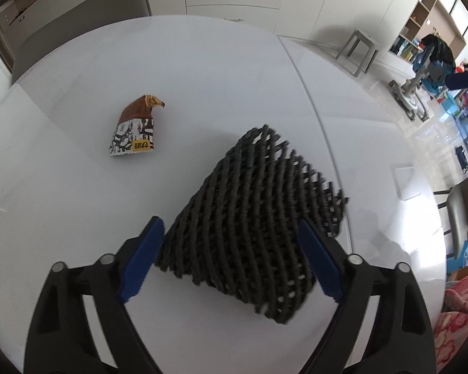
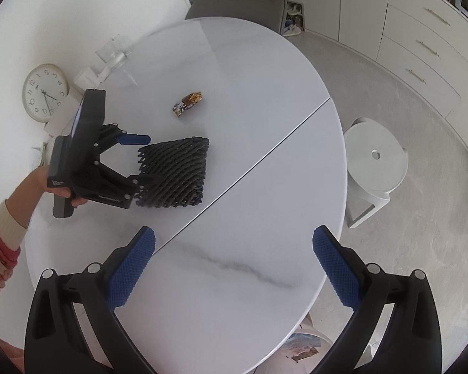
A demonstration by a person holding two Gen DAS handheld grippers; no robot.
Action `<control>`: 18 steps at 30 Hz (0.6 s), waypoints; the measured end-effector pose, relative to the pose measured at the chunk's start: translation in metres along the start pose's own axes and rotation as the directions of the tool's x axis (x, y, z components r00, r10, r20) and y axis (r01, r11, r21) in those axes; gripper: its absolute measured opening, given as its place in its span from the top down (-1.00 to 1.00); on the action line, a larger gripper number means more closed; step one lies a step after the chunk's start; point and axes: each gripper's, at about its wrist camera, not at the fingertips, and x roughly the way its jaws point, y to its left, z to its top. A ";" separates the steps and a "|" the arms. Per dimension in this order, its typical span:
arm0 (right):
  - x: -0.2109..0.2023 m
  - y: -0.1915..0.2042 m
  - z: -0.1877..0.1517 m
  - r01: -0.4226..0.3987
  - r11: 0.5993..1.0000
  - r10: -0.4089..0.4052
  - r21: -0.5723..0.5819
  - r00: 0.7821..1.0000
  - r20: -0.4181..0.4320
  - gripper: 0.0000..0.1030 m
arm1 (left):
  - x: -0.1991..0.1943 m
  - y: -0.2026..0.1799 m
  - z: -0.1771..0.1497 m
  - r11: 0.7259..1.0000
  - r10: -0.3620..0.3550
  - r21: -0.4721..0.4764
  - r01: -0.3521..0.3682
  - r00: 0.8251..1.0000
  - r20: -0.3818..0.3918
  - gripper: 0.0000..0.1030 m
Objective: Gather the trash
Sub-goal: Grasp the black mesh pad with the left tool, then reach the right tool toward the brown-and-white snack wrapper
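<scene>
A black foam mesh sleeve [image 1: 258, 221] lies on the white round table [image 1: 202, 78]. My left gripper [image 1: 230, 249] is open, its blue fingers on either side of the sleeve's near end. A brown and white snack wrapper [image 1: 135, 129] lies further off to the left. In the right wrist view the left gripper [image 2: 140, 160] stands open around the sleeve [image 2: 174, 173], with the wrapper [image 2: 187, 103] beyond it. My right gripper [image 2: 234, 261] is open and empty above the table's near half.
A seam [image 2: 265, 152] crosses the table. A clock [image 2: 45, 92], a glass jar [image 2: 113, 51] and tissue boxes stand at the table's wall side. A grey chair [image 2: 240, 3] is at the far edge, a white stool [image 2: 375, 162] to the right on the floor.
</scene>
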 end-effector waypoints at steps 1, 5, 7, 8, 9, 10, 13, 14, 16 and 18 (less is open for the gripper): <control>0.002 0.001 0.001 0.005 1.000 -0.005 0.002 1.000 -0.003 -0.95 | 0.003 0.000 0.001 1.000 0.005 0.004 -0.005 1.000 -0.004 -0.45; 0.008 0.004 0.003 0.018 1.000 -0.018 0.002 1.000 -0.015 -0.95 | 0.010 -0.001 0.004 0.999 0.048 0.018 -0.048 0.999 0.000 -0.35; 0.010 0.006 0.004 0.023 1.000 -0.023 -0.001 1.000 -0.018 -0.95 | 0.011 -0.001 0.006 0.999 0.048 0.013 -0.048 0.999 0.004 -0.31; 0.012 0.007 0.004 0.026 1.000 -0.026 -0.004 0.999 -0.022 -0.95 | 0.011 -0.001 0.006 0.999 0.051 0.010 -0.051 0.999 0.007 -0.29; 0.013 0.007 0.005 0.026 1.000 -0.026 -0.005 0.999 -0.024 -0.95 | 0.010 0.001 0.005 0.999 0.053 0.010 -0.053 0.999 0.009 -0.26; 0.015 0.008 0.006 0.028 1.000 -0.028 -0.006 0.999 -0.027 -0.95 | 0.010 0.000 0.005 0.998 0.059 0.014 -0.059 0.998 0.016 -0.19; 0.021 0.009 0.008 0.029 1.000 -0.029 -0.007 0.999 -0.037 -0.95 | 0.004 -0.005 0.005 0.996 0.079 0.032 -0.080 0.996 0.042 0.12; 0.023 0.009 0.008 0.030 1.000 -0.030 -0.008 0.999 -0.041 -0.95 | 0.002 -0.007 0.004 0.996 0.086 0.035 -0.088 0.995 0.048 0.23; 0.026 0.010 0.010 0.029 1.000 -0.030 -0.009 0.998 -0.046 -0.95 | 0.002 -0.008 0.004 0.991 0.127 0.042 -0.130 0.990 0.055 0.44; 0.028 0.011 0.012 0.025 1.000 -0.025 -0.013 0.998 -0.050 -0.95 | 0.001 -0.007 0.003 0.991 0.128 0.034 -0.130 0.990 0.061 0.46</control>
